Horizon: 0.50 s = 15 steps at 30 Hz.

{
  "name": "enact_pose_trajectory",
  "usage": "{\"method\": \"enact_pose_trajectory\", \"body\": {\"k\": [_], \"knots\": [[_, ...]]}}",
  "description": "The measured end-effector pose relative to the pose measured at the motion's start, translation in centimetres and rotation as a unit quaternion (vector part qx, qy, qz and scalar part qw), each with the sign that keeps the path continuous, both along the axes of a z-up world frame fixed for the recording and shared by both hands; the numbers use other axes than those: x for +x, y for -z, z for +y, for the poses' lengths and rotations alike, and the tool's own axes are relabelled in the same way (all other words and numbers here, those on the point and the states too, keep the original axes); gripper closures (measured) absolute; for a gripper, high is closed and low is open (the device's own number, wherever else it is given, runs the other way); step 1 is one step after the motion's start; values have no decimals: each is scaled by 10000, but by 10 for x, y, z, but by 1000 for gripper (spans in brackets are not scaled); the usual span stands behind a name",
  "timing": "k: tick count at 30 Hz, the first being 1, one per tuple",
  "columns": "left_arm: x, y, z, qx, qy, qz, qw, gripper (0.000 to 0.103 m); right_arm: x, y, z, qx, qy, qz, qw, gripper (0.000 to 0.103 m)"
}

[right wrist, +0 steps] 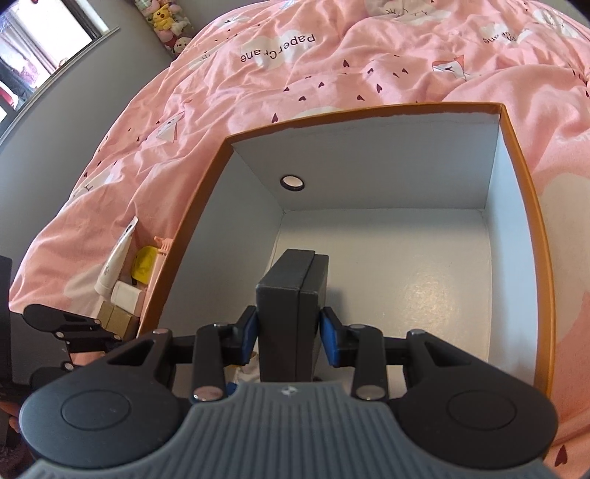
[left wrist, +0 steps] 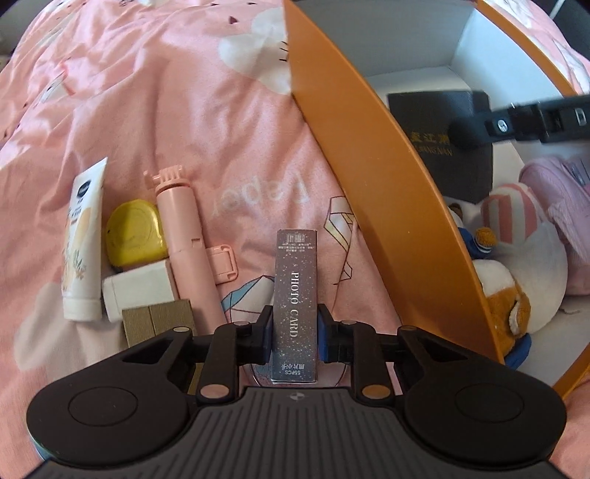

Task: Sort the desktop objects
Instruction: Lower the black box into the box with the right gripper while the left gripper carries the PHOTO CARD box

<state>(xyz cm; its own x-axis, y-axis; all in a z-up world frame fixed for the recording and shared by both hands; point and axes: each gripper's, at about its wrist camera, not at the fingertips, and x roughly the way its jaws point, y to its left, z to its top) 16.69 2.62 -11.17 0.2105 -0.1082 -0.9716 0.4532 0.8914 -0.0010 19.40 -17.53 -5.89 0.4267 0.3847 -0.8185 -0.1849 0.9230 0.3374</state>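
My left gripper [left wrist: 295,333] is shut on a slim grey "PHOTO CARD" box [left wrist: 295,294], held over the pink bedspread just left of the orange storage box [left wrist: 387,184]. My right gripper [right wrist: 288,333] is shut on a black box [right wrist: 291,294] and holds it inside the orange box [right wrist: 523,206], above its white floor. In the left wrist view the black box [left wrist: 442,125] shows with the right gripper's fingers [left wrist: 516,123] on it. A cream tube [left wrist: 83,239], yellow round case [left wrist: 134,234], pink selfie stick [left wrist: 184,235], white box [left wrist: 138,291] and gold box [left wrist: 158,320] lie left.
Plush toys [left wrist: 516,265] and a pink item [left wrist: 560,191] lie in the near part of the orange box. The pink bedspread [right wrist: 332,73] is rumpled all round. A grey wall and window [right wrist: 44,55] stand at the far left, with plush toys [right wrist: 166,22] on a ledge.
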Motion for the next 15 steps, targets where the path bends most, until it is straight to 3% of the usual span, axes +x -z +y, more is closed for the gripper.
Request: {"method": "enact_pose_trajectory", "body": {"k": [7, 15], "knots": [[1, -24, 21, -531, -947, -210, 9939, 77, -9, -3, -1, -214, -297, -31, 9993, 66], [4, -91, 44, -1507, -1706, -857, 9700, 77, -17, -7, -6, -120, -237, -257, 9993, 68]]}}
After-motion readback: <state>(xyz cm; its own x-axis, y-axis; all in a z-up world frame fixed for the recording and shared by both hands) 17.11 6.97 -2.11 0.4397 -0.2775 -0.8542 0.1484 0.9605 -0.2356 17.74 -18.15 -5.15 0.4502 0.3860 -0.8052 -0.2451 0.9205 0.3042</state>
